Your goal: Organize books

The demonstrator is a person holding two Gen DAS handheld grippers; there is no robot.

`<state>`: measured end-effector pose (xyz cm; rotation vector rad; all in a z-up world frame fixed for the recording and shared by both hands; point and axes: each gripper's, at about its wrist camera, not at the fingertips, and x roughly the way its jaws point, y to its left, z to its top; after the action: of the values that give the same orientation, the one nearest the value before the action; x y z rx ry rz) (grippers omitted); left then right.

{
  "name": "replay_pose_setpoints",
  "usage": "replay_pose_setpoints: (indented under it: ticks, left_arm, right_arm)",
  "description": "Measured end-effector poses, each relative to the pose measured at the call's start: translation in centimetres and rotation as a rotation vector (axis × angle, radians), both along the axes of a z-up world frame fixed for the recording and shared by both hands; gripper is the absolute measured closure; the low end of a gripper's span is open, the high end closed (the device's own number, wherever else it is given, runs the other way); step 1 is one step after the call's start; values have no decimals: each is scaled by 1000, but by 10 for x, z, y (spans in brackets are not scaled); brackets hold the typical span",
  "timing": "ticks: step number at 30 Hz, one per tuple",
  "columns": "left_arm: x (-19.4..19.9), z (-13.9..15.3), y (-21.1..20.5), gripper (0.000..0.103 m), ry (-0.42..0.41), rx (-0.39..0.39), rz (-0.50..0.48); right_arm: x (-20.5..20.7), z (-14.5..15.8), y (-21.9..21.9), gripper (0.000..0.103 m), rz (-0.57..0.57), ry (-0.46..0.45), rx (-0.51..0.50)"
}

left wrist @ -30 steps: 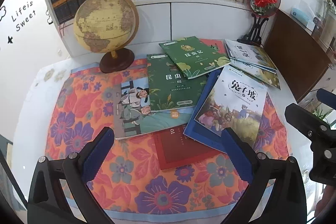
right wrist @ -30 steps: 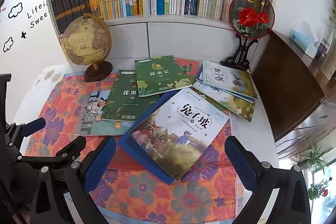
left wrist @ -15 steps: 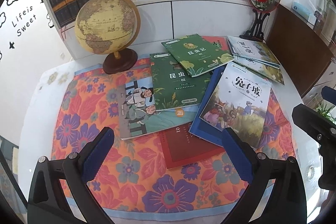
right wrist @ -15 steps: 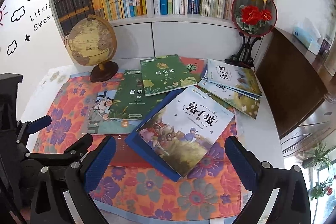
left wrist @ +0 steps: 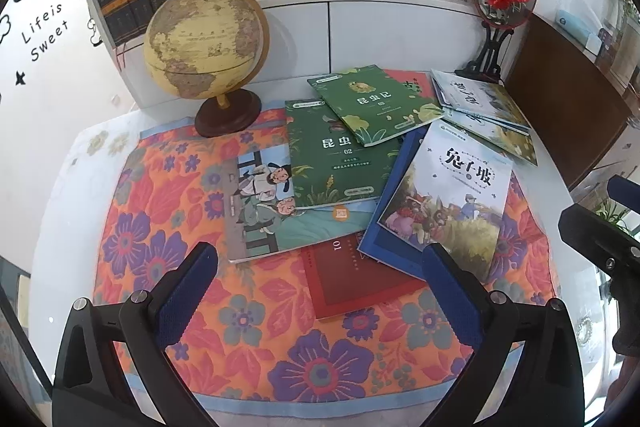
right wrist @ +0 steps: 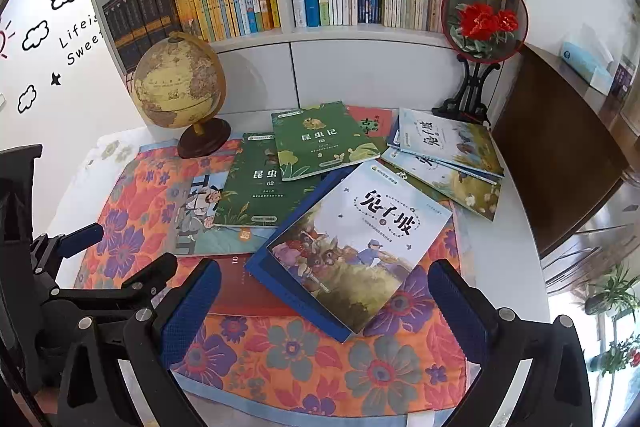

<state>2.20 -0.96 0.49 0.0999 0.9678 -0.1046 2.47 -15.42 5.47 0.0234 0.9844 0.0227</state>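
Both pairs of fingers stand spread wide and grasp nothing: the left gripper (left wrist: 318, 275) hovers over the near part of the flowered cloth (left wrist: 160, 227), the right gripper (right wrist: 324, 291) just above the near edge of the rabbit-cover book (right wrist: 360, 239). That book lies tilted on a blue book (right wrist: 280, 255), which overlaps a dark red book (left wrist: 352, 279) marked 01. Beside them to the left, a picture book with two robed figures (left wrist: 260, 211) lies partly under a green book numbered 02 (left wrist: 332, 163), and a second green book numbered 03 (left wrist: 376, 103) rests across its far corner. A red-cover book (right wrist: 374, 121) peeks out behind it. On the right, near the desk (right wrist: 516, 227) edge, a small fanned stack of pale books (right wrist: 448, 143) lies off the cloth. A globe (left wrist: 206, 43) on a wooden base stands at the far left corner of the cloth, and a round fan ornament with red flowers (right wrist: 484, 17) stands at the far right. Behind everything, a white bookshelf (right wrist: 280, 33) holds upright rows of books
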Motion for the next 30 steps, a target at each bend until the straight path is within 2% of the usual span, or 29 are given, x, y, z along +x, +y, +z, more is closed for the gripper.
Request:
replay_pose_setpoints:
  ticks: [21, 24, 30]
  left_arm:
    - [4, -1, 12, 1, 14, -8, 22]
    - [8, -3, 12, 1, 23, -2, -4]
    - [32, -14, -5, 1, 48, -1, -167]
  right_arm:
    - [-2, -8, -9, 0, -25, 27, 0]
    - [-6, -12, -21, 0, -37, 36, 11]
    - [-16, -39, -53, 0, -85, 74, 138]
